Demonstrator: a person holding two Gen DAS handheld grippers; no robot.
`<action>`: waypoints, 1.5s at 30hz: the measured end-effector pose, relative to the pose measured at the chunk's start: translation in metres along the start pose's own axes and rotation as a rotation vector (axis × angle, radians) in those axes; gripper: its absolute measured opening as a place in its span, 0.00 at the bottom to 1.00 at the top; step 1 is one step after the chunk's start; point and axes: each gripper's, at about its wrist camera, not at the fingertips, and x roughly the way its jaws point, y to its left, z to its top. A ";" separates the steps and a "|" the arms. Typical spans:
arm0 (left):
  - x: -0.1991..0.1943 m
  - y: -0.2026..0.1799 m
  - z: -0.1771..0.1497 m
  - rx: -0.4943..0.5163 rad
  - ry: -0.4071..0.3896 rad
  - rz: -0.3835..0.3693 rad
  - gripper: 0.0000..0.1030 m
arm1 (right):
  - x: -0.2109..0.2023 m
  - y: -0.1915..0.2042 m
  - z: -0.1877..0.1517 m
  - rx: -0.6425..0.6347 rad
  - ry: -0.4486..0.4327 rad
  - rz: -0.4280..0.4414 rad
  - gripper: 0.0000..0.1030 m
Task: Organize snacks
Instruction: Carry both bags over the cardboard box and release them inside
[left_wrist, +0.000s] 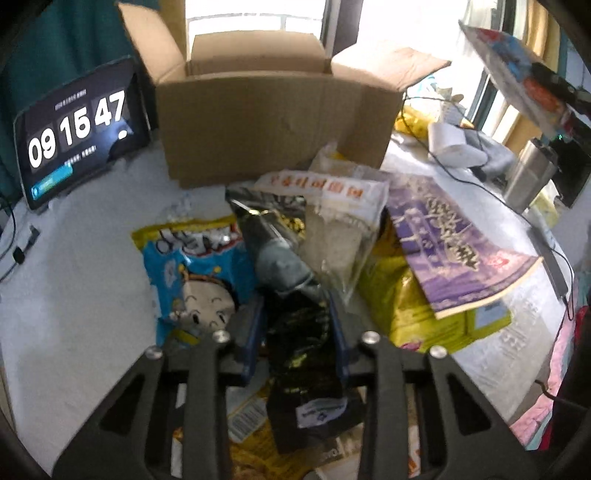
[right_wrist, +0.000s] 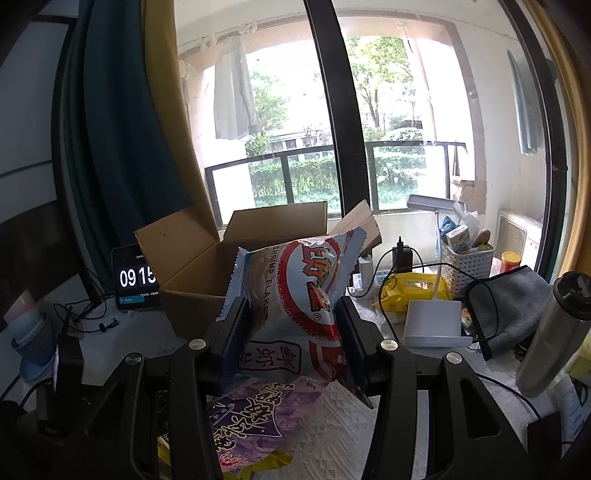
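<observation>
Before open box (left_wrist: 273, 122): left gripper (left_wrist: 295, 332) pinches black packet (left_wrist: 295, 339); right gripper (right_wrist: 293, 332) clamps shrimp-flake bag (right_wrist: 295, 295).

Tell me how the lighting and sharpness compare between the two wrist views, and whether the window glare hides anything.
Left wrist view: window above the cardboard box is blown out white, snack pile dim and softly blurred, the black packet between the left gripper's fingers hard to read. Right wrist view: evenly exposed and sharper, trees outside visible, print on the shrimp flakes bag legible. Both show fisheye bending and dark corners.
</observation>
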 end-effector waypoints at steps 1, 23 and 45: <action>-0.006 0.001 0.002 -0.001 -0.017 -0.004 0.31 | 0.000 0.001 0.001 -0.002 -0.002 -0.001 0.50; -0.070 0.061 0.126 0.056 -0.362 0.037 0.32 | 0.054 0.038 0.068 -0.053 -0.065 0.011 0.50; 0.017 0.095 0.244 0.019 -0.397 0.055 0.52 | 0.209 0.031 0.092 -0.067 0.003 -0.063 0.51</action>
